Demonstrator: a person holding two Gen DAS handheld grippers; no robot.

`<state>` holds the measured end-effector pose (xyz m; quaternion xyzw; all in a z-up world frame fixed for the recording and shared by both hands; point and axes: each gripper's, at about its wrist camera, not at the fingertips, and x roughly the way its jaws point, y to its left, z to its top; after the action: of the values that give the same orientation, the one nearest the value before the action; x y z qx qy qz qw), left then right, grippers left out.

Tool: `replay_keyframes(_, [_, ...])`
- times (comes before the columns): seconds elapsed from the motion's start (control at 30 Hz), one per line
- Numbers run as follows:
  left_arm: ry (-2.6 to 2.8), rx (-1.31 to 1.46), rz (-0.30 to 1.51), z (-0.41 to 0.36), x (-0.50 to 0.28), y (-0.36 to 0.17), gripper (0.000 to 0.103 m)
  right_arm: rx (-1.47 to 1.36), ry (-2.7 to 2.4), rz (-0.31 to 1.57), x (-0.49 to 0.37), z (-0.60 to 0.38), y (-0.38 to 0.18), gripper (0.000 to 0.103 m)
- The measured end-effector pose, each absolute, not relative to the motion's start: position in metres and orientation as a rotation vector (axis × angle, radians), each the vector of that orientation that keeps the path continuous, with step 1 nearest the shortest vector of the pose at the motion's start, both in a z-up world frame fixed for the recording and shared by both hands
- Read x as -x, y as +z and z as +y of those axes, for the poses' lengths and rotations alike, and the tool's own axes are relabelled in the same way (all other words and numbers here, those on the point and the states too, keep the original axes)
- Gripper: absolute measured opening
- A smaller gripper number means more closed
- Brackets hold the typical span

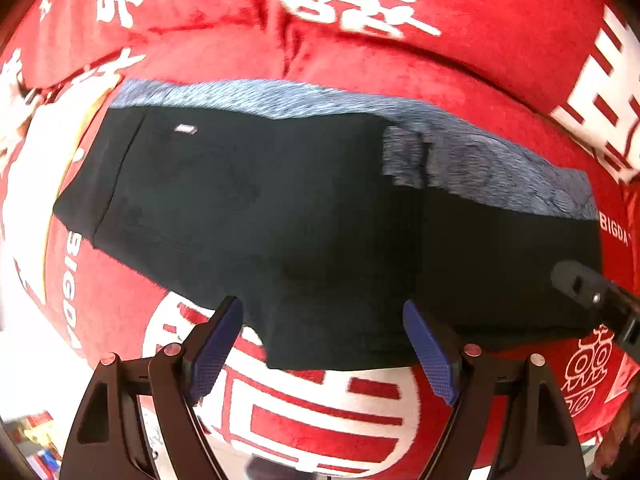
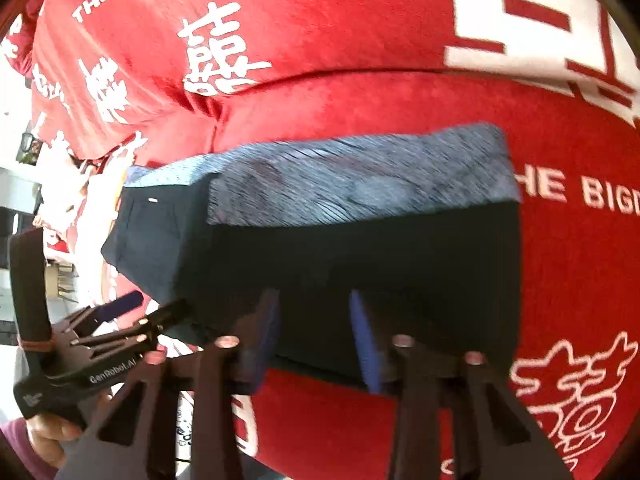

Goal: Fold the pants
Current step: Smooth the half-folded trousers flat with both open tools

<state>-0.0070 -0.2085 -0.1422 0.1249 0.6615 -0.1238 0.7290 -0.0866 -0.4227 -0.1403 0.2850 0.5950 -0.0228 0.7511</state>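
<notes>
Red plush blanket with white characters (image 1: 500, 32) carries the black pants with grey lining (image 1: 304, 216), already folded into a compact rectangle. Looks like the last fold. Left gripper (image 1: 323, 350): jaws wide, empty, over the near hem. Right gripper (image 2: 314, 340): jaws narrow, straddling the near edge; pinch unclear. Next: secure hem, carry it across.

Both wrist views downward, pants (image 1: 320, 220) shared

Red blanket (image 2: 360, 92) reads "THE BIG"; hand-held gripper (image 2: 120, 322) "GenRobot.AI".
</notes>
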Motion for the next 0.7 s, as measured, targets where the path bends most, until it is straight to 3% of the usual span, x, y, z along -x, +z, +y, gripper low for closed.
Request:
replay_keyframes(0.43, [-0.306, -0.277, 1.507, -0.143, -0.044, -0.160, 0.083, -0.601, -0.141, 1.369, 0.061, -0.362, -0.163, 0.035])
replay_keyframes(0.7, [-0.319, -0.224, 1.501, -0.107, -0.072, -0.157, 0.083, -0.540, -0.231, 1.430, 0.052, -0.338, -0.153, 0.043])
